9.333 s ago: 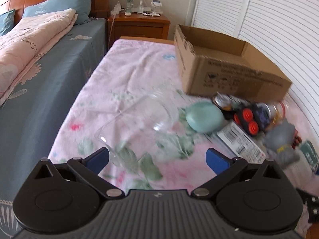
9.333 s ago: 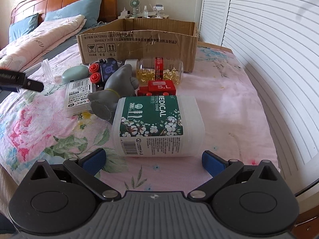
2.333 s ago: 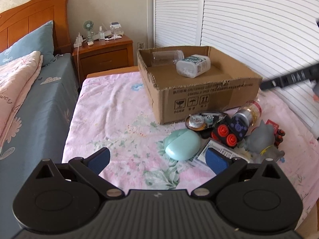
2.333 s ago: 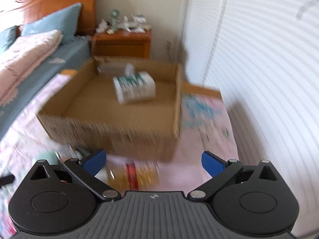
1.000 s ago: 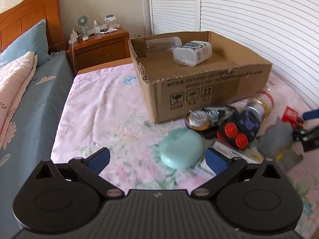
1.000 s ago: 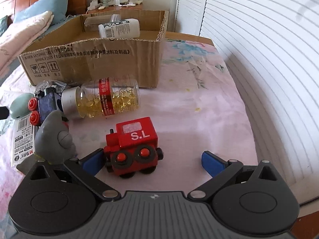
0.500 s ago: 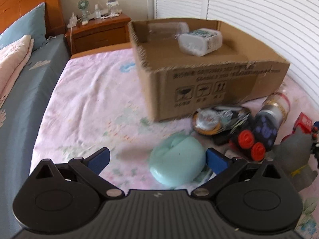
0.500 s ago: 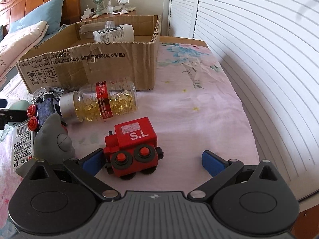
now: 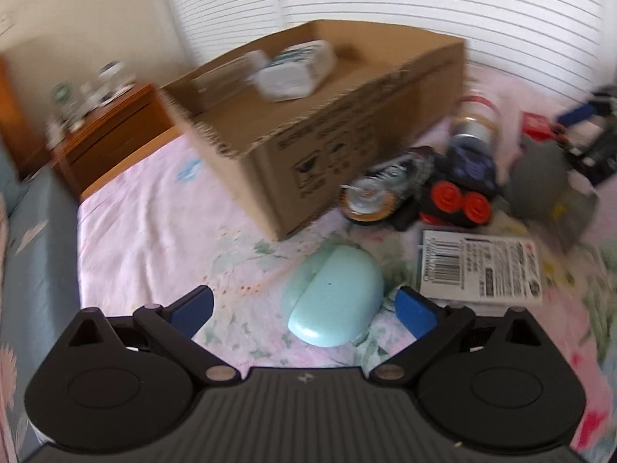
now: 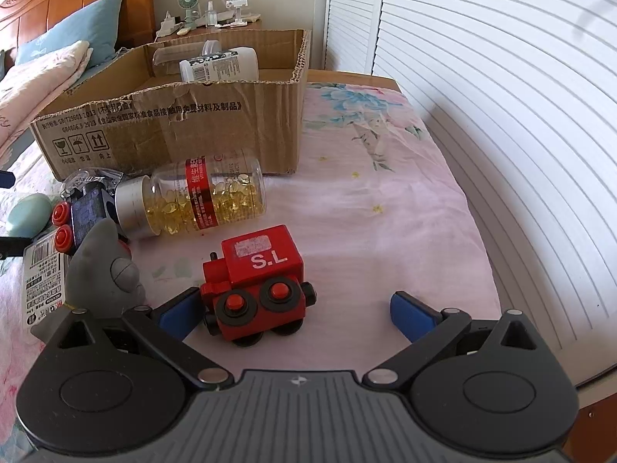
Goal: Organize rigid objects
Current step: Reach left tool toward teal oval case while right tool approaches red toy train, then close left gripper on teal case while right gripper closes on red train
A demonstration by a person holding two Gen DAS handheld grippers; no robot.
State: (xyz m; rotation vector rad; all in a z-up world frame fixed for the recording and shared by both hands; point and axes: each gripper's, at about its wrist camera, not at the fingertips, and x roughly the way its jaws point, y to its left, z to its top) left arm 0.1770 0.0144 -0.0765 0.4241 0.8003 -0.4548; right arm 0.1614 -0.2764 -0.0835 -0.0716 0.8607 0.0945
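Note:
My left gripper [image 9: 304,306] is open, with a mint-green oval case [image 9: 334,295] lying between its blue fingertips on the flowered sheet. My right gripper [image 10: 297,314] is open, and a red toy train marked S.L [image 10: 257,278] stands between its fingertips, close to the left one. A cardboard box [image 10: 169,125] behind holds a white swab bottle [image 10: 219,65] and a clear container [image 10: 185,54]. The box also shows in the left wrist view [image 9: 327,131].
A pill bottle with yellow capsules [image 10: 193,200] lies in front of the box. A dark toy with red wheels [image 9: 459,189], a grey soft figure [image 10: 104,266], a barcoded pack [image 9: 482,270] and a round foil item [image 9: 370,200] lie nearby. A nightstand [image 9: 108,135] and louvred doors [image 10: 501,115] border the bed.
My left gripper has moved closer to the mint case, which now lies between its fingertips. My right gripper has edged slightly nearer the red train.

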